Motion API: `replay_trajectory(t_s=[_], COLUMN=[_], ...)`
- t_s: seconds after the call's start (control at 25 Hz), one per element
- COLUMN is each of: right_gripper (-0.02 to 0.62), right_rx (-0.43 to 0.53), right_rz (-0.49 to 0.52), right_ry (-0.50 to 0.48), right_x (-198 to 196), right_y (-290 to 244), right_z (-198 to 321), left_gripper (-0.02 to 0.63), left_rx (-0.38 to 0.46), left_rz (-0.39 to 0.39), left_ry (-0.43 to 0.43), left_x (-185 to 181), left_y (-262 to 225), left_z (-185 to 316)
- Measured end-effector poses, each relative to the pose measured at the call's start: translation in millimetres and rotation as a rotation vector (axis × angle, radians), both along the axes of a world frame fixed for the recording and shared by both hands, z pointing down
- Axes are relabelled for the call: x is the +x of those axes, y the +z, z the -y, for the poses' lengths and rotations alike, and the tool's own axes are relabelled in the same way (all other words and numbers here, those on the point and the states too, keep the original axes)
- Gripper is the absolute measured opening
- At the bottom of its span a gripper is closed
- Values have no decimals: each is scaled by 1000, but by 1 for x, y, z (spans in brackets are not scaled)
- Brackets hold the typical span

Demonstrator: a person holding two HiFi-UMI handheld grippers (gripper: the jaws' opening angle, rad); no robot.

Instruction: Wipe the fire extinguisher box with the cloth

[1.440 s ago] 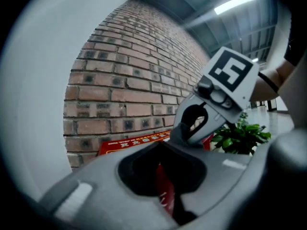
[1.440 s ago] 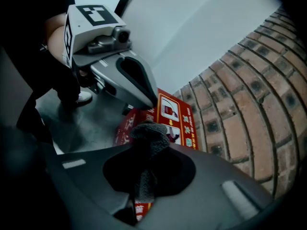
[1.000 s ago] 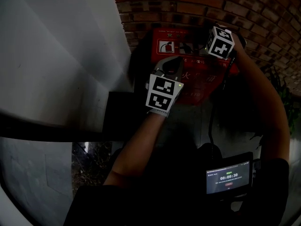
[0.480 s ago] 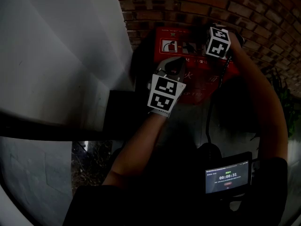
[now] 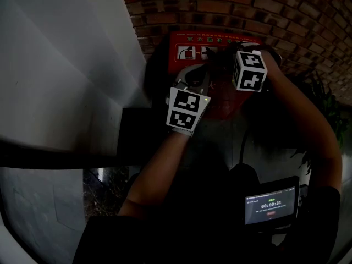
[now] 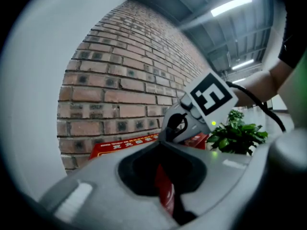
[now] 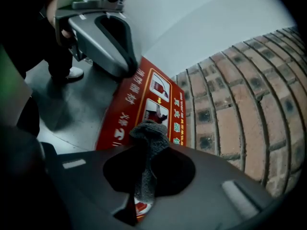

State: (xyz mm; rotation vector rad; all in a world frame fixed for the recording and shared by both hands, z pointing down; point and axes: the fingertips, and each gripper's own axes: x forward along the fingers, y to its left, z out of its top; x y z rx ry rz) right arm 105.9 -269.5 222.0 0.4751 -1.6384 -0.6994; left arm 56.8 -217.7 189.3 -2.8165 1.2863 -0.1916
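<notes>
The fire extinguisher box (image 5: 190, 39) lies directly under both tongs, its red labelled face toward them. Beyond it is the brick wall (image 5: 264, 10). The right tongs (image 7: 144, 176) are clamped on a bunched grey cloth (image 7: 148, 138), whose wad sticks out ahead of the tips, just over the box's printed panel. The left tongs (image 5: 198, 78) are closed to a slit with nothing gripped, their tips resting on the box as if to steady it. Wiping looks under way. The next move calls for pressing the cloth flat and sweeping it across the face.

Red fire extinguisher box (image 7: 125, 110), white lettering, pictograms, grey cloth (image 7: 149, 137) bunched just over its face
</notes>
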Motion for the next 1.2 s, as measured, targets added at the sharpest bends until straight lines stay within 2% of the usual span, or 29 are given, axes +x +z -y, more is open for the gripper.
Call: replay_trajectory(t_s=[0.32, 0.52, 0.76, 0.96, 1.2], right_gripper=[32, 34, 34, 34, 34], right_rx=[-26, -6, 150, 222, 242], right_rz=[6, 1, 67, 6, -50], right_ry=[-35, -33, 55, 100, 94], right_x=[1, 14, 61, 85, 75], right_y=[4, -1, -28, -31, -20], right_z=[-46, -51, 3, 56, 97], left_gripper=[2, 2, 3, 3, 3], left_rx=[9, 17, 17, 21, -8], left_rz=[2, -22, -51, -54, -77], left_ry=[-37, -5, 26, 62, 70], left_x=[10, 33, 59, 75, 77], left_y=[-8, -16, -27, -29, -23], left_z=[2, 4, 2, -4, -5])
